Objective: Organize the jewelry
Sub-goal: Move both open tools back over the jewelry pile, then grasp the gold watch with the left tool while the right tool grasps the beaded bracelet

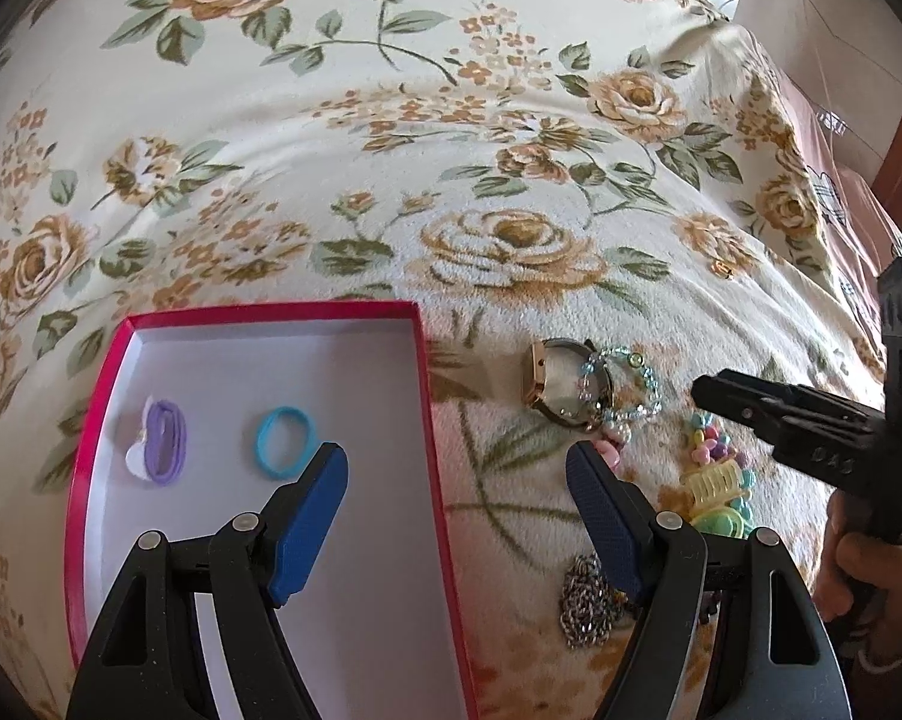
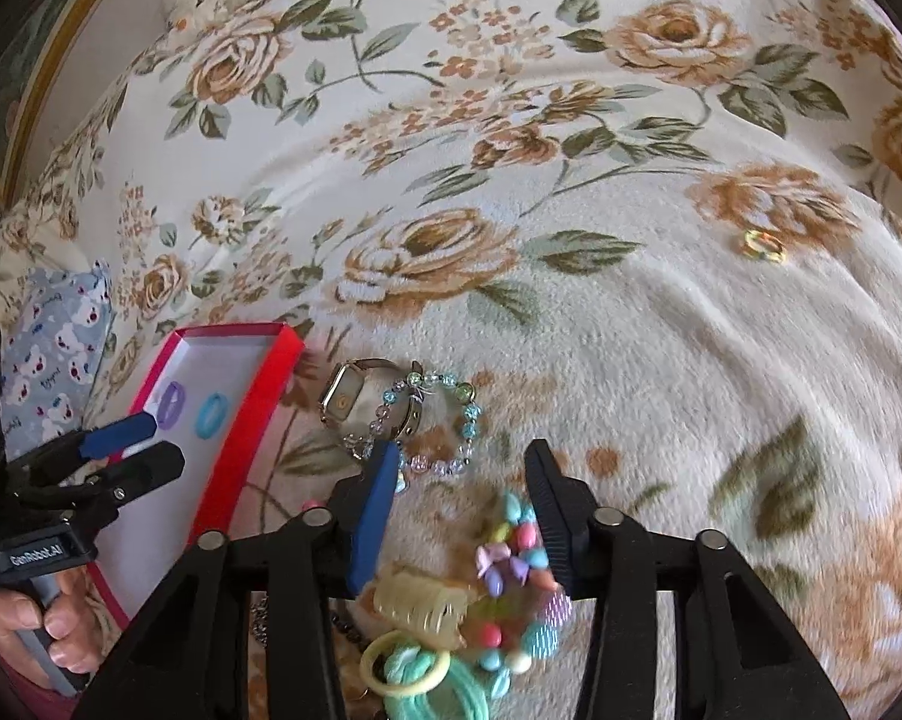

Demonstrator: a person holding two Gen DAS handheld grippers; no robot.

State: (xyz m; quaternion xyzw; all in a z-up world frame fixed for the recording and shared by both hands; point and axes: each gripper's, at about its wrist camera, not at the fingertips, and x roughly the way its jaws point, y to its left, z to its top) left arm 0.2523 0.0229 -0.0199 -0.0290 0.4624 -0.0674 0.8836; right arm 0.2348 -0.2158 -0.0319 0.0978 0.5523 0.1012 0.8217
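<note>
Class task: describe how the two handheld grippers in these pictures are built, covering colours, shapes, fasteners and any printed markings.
Both are black plastic two-finger tools. The left gripper has wedge-shaped black fingers with blue textured pads, joined by silver round pins; seen from the right wrist camera, its body carries a white "GenRobot.AI" label above a grey handle. The right gripper has one blue pad, one ribbed black finger, and the same silver pins.

- "GenRobot.AI" stands in white letters on the black plastic body of the left gripper [image 2: 133,447], low at the left of the right wrist view, just left of the red-rimmed cardboard box [image 2: 244,414].
- Raised letters on the black right gripper [image 1: 721,393] are too blurred to read.
</note>
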